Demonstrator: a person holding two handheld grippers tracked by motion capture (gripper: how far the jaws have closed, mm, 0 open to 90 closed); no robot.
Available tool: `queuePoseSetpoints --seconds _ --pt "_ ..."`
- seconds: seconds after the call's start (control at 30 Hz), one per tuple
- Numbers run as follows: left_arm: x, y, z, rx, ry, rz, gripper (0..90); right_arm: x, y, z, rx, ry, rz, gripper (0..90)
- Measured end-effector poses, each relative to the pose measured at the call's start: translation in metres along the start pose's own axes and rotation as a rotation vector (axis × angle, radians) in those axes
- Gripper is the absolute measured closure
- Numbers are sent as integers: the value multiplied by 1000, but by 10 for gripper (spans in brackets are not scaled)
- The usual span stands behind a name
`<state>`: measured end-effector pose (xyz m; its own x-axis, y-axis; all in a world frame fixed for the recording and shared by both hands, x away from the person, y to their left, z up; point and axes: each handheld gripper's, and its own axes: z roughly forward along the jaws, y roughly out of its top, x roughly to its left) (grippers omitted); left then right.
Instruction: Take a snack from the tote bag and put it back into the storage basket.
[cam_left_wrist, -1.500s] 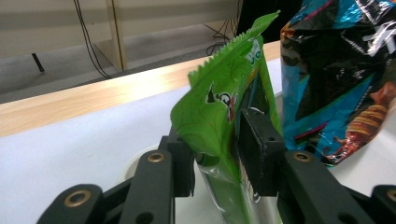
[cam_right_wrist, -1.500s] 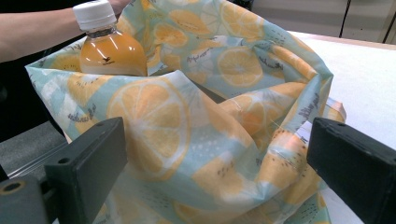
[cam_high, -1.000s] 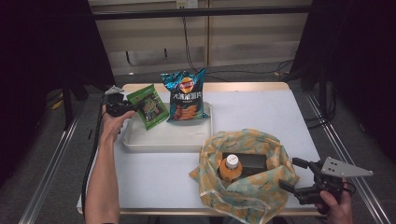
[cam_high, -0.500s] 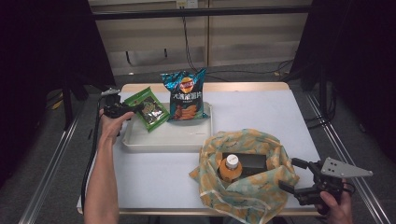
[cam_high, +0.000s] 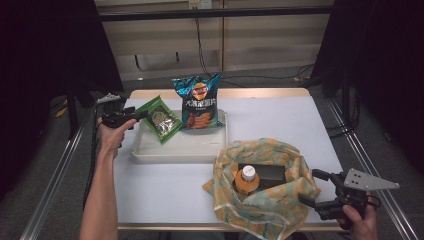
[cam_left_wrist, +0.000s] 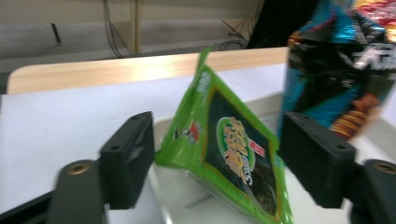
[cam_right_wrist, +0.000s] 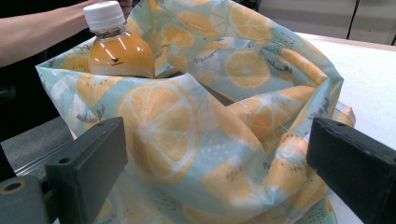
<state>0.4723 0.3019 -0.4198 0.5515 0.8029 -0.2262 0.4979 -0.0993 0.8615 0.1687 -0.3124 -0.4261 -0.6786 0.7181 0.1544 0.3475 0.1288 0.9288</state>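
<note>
Since a second ago, left gripper (cam_high: 134, 116) backs off with jaws just opened, leaving green snack bag (cam_high: 160, 119) propped in the tray (cam_high: 175, 150); right gripper (cam_high: 316, 187) waits wide beside the lemon-print bag (cam_high: 265, 200).

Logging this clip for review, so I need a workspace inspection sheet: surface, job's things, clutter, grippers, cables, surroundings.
Surface: white table, wooden far edge.
Job's things: green snack bag leaning on the white tray rim; blue chip bag upright in the tray.
Clutter: lemon-print cloth bag holding an orange drink bottle.
Grippers: left gripper open, jaws just opened, green bag between them; right gripper open beside the cloth bag.
Cables: black cable trailing from the left gripper.
Surroundings: dark curtains, pale wall panels.
</note>
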Motion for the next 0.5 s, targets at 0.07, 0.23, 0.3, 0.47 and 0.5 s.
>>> queuePoseSetpoints --seconds 0.07,0.23,0.3,0.47,0.5 --pt "-5 2 -5 -9 15 11 301 0 0 0 -2 1 1 47" --pt "-10 5 -12 -16 -12 20 397 1 0 0 0 4 -4 47" --pt "-16 3 -11 -8 -67 26 504 1 1 0 0 5 -5 47" --pt "-40 -10 5 63 -167 81 813 0 1 1 -1 3 -2 47" --pt "-40 -10 5 63 -167 81 873 0 1 1 -1 3 -2 47"
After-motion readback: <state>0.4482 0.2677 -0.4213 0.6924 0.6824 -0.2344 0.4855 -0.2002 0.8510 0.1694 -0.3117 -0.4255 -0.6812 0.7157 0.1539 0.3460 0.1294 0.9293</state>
